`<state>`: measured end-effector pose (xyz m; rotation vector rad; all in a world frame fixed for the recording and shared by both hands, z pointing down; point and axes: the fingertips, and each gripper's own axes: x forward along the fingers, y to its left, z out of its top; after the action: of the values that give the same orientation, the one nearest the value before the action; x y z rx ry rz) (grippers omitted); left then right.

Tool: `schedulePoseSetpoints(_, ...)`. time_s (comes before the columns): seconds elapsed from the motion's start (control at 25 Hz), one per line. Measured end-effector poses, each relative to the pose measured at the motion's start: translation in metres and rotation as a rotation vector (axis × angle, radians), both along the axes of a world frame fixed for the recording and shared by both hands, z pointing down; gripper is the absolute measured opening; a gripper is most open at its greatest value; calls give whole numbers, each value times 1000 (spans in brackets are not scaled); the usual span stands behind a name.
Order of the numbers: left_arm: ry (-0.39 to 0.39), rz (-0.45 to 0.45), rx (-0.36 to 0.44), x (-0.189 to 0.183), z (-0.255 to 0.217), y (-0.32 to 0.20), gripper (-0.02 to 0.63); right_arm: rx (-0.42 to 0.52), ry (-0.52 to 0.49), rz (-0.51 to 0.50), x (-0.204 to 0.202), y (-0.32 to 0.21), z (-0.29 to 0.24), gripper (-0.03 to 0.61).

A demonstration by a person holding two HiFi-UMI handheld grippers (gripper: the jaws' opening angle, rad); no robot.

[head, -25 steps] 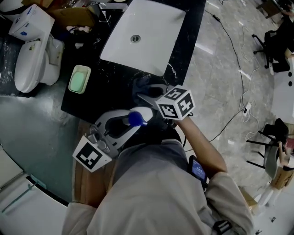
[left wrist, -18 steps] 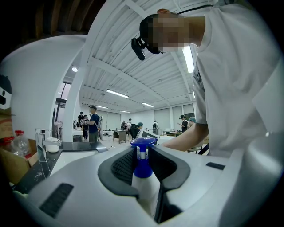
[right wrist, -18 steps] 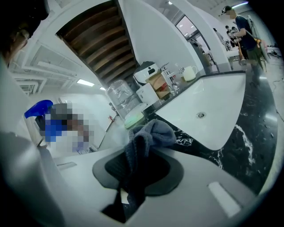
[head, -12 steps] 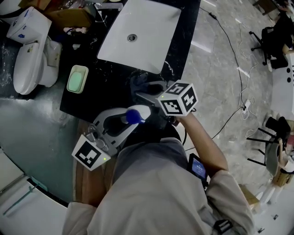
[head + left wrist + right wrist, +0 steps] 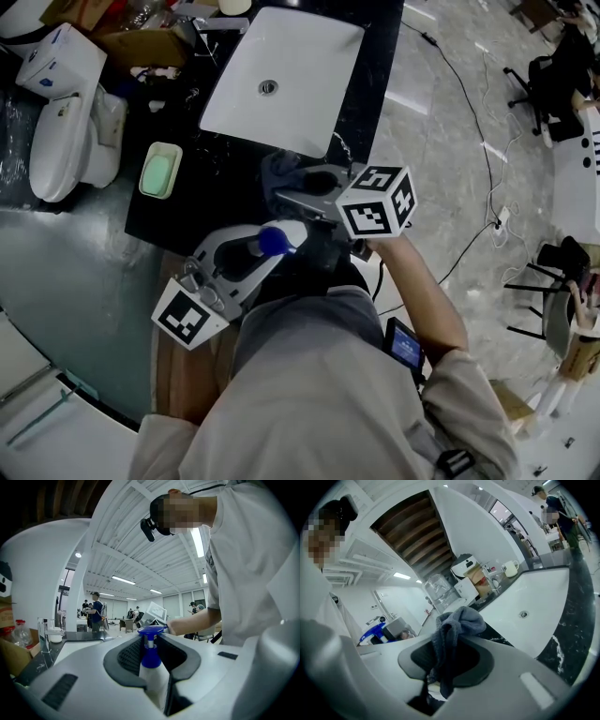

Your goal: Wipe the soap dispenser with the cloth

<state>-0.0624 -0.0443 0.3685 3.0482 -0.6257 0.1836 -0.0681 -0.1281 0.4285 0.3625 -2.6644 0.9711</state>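
My left gripper [image 5: 265, 247] is shut on the soap dispenser [image 5: 274, 240], a white bottle with a blue pump top, held close to my body. In the left gripper view the bottle [image 5: 151, 667] stands upright between the pads of the left gripper [image 5: 149, 651]. My right gripper [image 5: 307, 187], under its marker cube, is shut on a grey cloth [image 5: 284, 172] just beyond the dispenser, over the counter's near edge. The cloth [image 5: 451, 629] bunches out of the right gripper [image 5: 449, 656] and hangs down between its pads. The blue pump [image 5: 373, 632] shows at the left of that view, apart from the cloth.
A white sink basin [image 5: 281, 80] is set in the black counter [image 5: 211, 192]. A green soap dish [image 5: 159, 171] lies on the counter's left part. A white toilet [image 5: 66, 112] stands at the left. Cables [image 5: 469, 122] run across the tiled floor at the right.
My right gripper has risen with the cloth, its marker cube now larger and further right in the head view. The left gripper and the dispenser have stayed put.
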Motion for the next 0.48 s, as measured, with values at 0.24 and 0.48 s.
schedulePoseSetpoints(0.24,-8,7,11,1,1,0,83,4,-112,18,-1,-2,-35,72)
schedulePoseSetpoints(0.48,-7,5,25,2,-1,1,83,-6,-207,28,3,0,-63,72)
